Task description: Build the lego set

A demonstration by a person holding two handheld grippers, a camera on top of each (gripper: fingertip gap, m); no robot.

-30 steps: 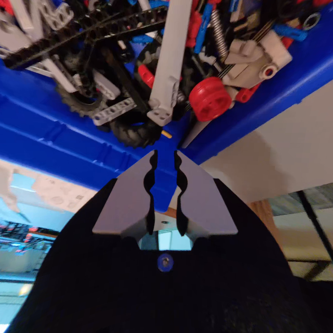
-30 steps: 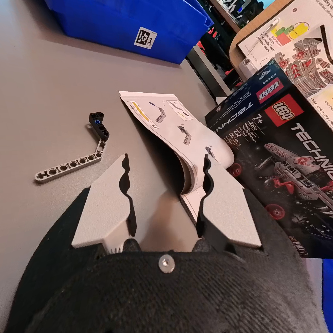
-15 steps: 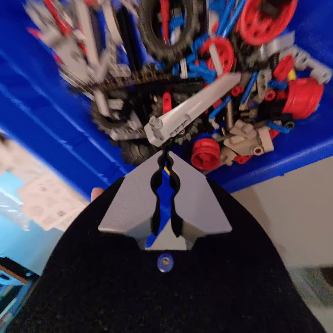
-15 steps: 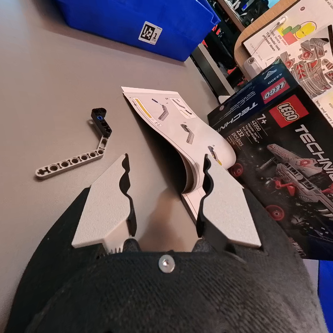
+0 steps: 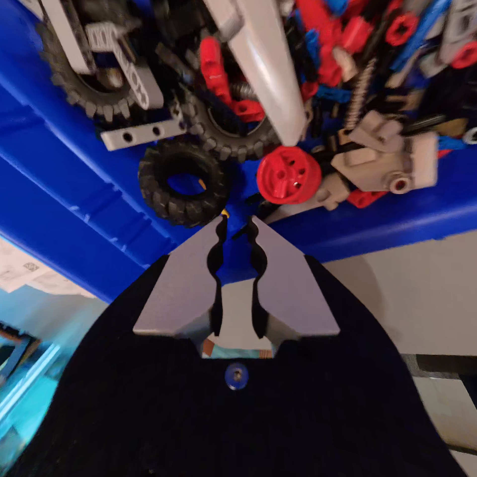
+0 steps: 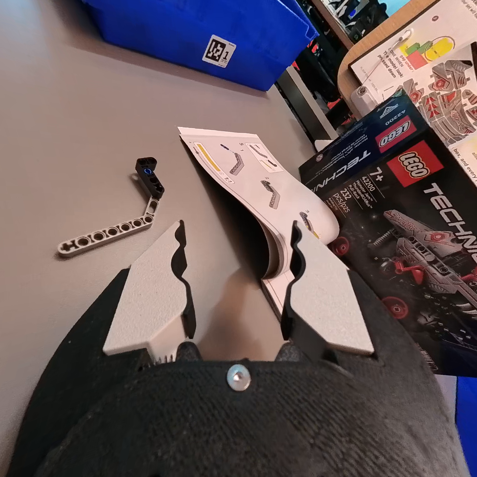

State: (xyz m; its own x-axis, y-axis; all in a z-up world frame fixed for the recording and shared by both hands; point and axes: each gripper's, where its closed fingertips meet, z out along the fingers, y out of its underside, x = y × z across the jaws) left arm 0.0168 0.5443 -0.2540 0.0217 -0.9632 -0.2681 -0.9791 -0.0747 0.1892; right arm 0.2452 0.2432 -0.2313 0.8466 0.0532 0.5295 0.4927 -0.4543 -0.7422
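Observation:
In the left wrist view, my left gripper point(image 5: 237, 219) hovers over the near corner of a blue bin point(image 5: 77, 206) full of loose Lego Technic parts. Its jaws stand a narrow gap apart and hold nothing. Just ahead of the tips lie a small black tyre point(image 5: 183, 183) and a red wheel hub point(image 5: 289, 175). A long grey panel point(image 5: 268, 77) lies across the pile. In the right wrist view, my right gripper point(image 6: 238, 227) is wide open and empty, low over the grey table. A bent grey beam point(image 6: 111, 229) with a black beam point(image 6: 149, 175) pinned to it lies to its left.
An open instruction booklet point(image 6: 245, 175) curls up ahead of the right gripper, leaning against the dark Lego box point(image 6: 413, 219) on the right. A blue bin with a marker tag point(image 6: 206, 33) stands at the far side of the table point(image 6: 64, 129). A printed sheet hangs behind the box. My hands' fingertips stand some 40 centimetres from each other. The red wheel hub point(image 5: 289, 175) is about 5 centimetres from my left fingertips and 30 centimetres from my right.
My left gripper closed half a second ago over the pile and now stands slightly apart again, nearer the black tyre and red hub. The right gripper has barely shifted and stays open.

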